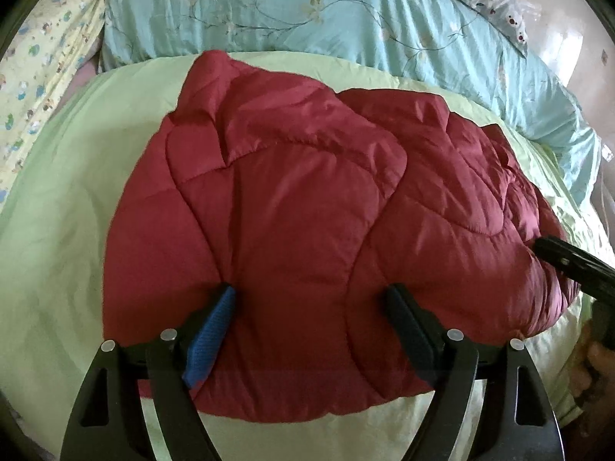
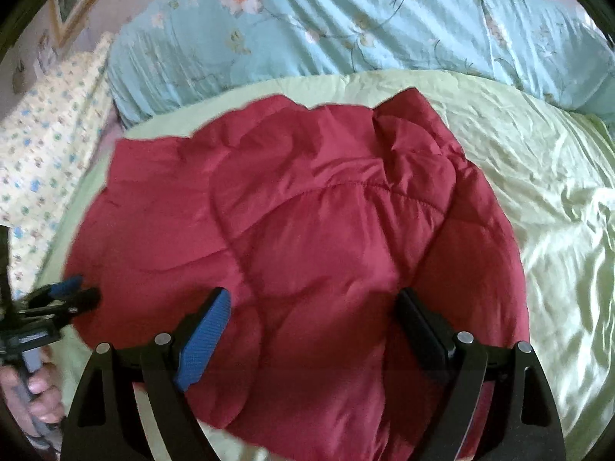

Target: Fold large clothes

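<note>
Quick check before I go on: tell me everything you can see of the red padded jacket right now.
The red padded jacket is a dark red, quilted, slightly shiny garment with curved stitch lines, puffy and creased. It lies bunched into a rounded heap, already partly folded over itself, on the pale green sheet. The left gripper and right gripper both stand open over its near edge, fingers against the fabric, not pinching. No sleeves or zip show clearly.

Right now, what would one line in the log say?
red padded jacket: lying on green sheet | left gripper: open, over jacket | right gripper: open, over jacket
</note>
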`<state>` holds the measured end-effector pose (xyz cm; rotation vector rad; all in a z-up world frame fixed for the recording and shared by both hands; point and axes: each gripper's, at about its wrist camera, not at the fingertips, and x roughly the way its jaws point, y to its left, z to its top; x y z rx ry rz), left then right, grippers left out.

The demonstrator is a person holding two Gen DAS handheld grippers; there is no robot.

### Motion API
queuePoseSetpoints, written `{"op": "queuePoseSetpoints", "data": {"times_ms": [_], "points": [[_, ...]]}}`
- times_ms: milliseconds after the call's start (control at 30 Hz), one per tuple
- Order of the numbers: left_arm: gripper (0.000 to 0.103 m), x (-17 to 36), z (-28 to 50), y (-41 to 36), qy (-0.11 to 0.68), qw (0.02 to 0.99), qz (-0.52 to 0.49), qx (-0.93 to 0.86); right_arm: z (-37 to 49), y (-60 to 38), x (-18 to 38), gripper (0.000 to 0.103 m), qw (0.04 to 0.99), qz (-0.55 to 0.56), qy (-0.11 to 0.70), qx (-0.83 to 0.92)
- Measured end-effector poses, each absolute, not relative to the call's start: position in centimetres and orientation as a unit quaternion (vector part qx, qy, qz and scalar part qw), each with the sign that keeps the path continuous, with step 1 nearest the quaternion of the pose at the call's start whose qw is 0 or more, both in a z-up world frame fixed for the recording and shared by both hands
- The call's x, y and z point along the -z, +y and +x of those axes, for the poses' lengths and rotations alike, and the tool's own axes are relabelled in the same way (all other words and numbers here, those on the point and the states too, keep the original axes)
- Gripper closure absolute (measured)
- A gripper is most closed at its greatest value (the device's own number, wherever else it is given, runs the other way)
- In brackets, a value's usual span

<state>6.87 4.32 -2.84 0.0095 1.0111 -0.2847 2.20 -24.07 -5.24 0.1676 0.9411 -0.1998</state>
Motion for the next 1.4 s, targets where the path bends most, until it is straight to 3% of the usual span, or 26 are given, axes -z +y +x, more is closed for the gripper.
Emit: {"op": "queuePoseSetpoints", "data": {"times_ms": [433,700,967,1400], "points": [[0.022,1.0,6.4,1.0,0.490,0.863,0.057,0.114,1.6,-22.8,3.5,0.014,0.885,0.042,0.454,0.094],[0.007,3.0,8.0,0.5,0.503,0.855,0.071,0.103,2.9,-25.0,6.7,0.013,0.866,0.059,0.485,0.109],[0.001,4.2,8.7,0.5,0.500,0.856,0.077,0.102,3.2,-25.3,7.5,0.011,0.864,0.060,0.487,0.112],[0.000,5.2,9.5,-0.1,0.497,0.858,0.078,0.104,3.0,-24.5,5.3,0.012,0.875,0.056,0.467,0.117]]}}
